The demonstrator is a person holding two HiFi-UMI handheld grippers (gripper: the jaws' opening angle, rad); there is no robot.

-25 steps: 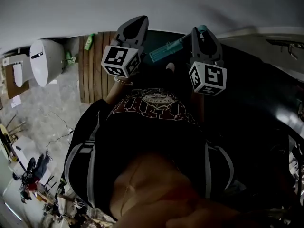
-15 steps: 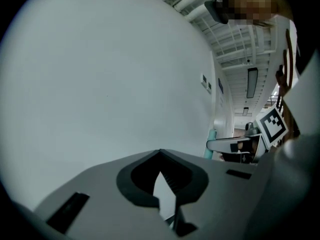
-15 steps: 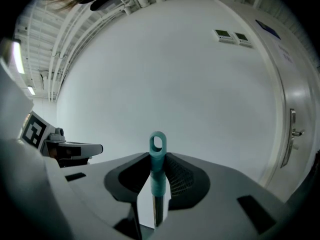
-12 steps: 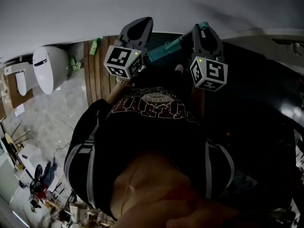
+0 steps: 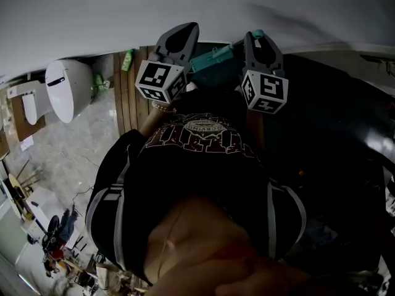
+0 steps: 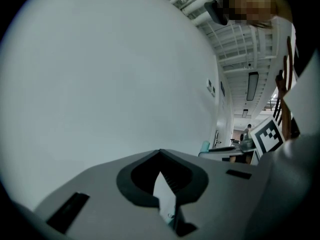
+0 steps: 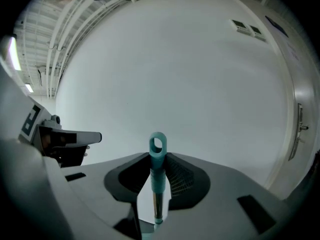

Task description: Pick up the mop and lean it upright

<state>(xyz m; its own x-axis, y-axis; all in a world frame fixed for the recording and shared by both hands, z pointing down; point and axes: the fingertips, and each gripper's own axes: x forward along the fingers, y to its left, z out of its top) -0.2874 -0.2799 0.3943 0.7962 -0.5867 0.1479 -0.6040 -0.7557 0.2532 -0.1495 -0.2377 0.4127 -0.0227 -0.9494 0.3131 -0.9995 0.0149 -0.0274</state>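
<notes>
Mop brought closer to the wall

The mop handle (image 7: 157,176) is squeezed tight by the right gripper (image 5: 259,42). The left gripper (image 5: 181,37) is closed on nothing. It can likely be leaned on the wall (image 5: 185,5) soon.

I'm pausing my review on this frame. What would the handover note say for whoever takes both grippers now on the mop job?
Right gripper: shut on the teal mop handle, just below its hanging loop.
Left gripper: jaws together, empty, held up beside the right one.
Mop: the handle's top end is up near the white wall; the mop head is out of view.
Done: mop picked up.
Left: lean it on the wall, then let go. Whether it already touches the wall cannot be told.
</notes>
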